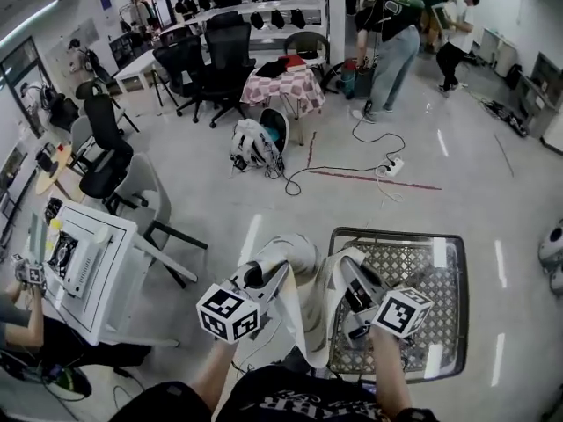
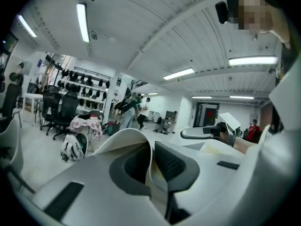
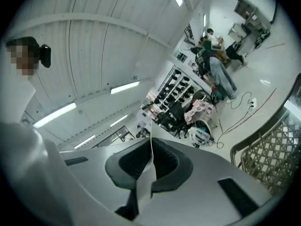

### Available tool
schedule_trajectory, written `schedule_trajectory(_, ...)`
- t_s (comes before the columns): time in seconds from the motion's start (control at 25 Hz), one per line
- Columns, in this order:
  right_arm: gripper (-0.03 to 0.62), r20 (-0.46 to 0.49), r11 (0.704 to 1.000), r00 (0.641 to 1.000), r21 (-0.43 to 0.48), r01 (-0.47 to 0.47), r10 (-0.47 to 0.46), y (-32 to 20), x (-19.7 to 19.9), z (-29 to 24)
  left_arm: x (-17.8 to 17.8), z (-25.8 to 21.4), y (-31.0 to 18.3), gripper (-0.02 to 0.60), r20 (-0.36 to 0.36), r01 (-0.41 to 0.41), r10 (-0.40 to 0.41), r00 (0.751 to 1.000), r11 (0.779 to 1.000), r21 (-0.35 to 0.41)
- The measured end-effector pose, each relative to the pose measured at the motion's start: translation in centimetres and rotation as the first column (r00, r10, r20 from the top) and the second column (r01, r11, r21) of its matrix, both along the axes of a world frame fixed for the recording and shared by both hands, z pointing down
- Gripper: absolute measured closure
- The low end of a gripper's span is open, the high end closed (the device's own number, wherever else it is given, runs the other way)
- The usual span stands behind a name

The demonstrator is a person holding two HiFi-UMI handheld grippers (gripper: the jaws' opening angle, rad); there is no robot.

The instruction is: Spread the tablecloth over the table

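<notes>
With the left gripper [image 1: 261, 277] and right gripper [image 1: 352, 280] each clenched on the tablecloth [image 1: 310, 266], hold both pinches firm and level while carrying it over the table [image 1: 396, 232] at four o'clock.

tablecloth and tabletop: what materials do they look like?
Tablecloth: thin, matte, pale sheet, likely plastic or coated fabric; it curls in smooth, stiff folds. Table: dark metal-looking rim, woven lattice top, perhaps under glass, given the light streaks.

A lattice-topped table [image 1: 406, 264] and a power strip [image 1: 393, 165] rest on the grey floor [image 1: 202, 209].
</notes>
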State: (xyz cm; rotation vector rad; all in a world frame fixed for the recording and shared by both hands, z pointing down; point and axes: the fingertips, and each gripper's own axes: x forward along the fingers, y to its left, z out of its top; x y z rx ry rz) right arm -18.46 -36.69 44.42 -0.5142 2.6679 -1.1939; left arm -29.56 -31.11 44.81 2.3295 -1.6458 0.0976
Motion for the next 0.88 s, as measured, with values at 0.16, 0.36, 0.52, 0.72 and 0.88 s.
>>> schedule_trajectory(0.16,0.574,0.062,0.986,0.988,0.081,-0.144,0.139,-4.8,2.1,-4.9,0.4,-4.2,-6.4,0.54,0.128,-0.142,0.127,0.984,0.983,0.119)
schedule_trajectory(0.36,0.574,0.177,0.913,0.931,0.208,-0.352,0.319,-8.7,8.0,-11.7,1.3,-9.0,-11.9,0.538,0.198,-0.245,0.194,0.961,0.93,0.275)
schedule_trajectory(0.52,0.576,0.321,0.838,0.839,0.191,-0.512,0.439,-9.4,15.1,-14.3,2.4,-10.1,-15.9,0.54,0.091,-0.273,0.257,0.962,0.894,0.355)
schedule_trajectory(0.72,0.576,0.316,0.735,0.746,0.18,-0.654,0.586,-8.1,22.8,-13.7,5.9,-8.0,-18.3,0.54,-0.011,-0.31,0.334,0.943,0.887,0.343)
schedule_trajectory(0.88,0.577,0.299,0.667,0.669,0.125,-0.734,0.68,-6.7,27.6,-11.6,10.2,-5.5,-19.1,0.54,-0.015,-0.387,0.408,0.913,0.876,0.288)
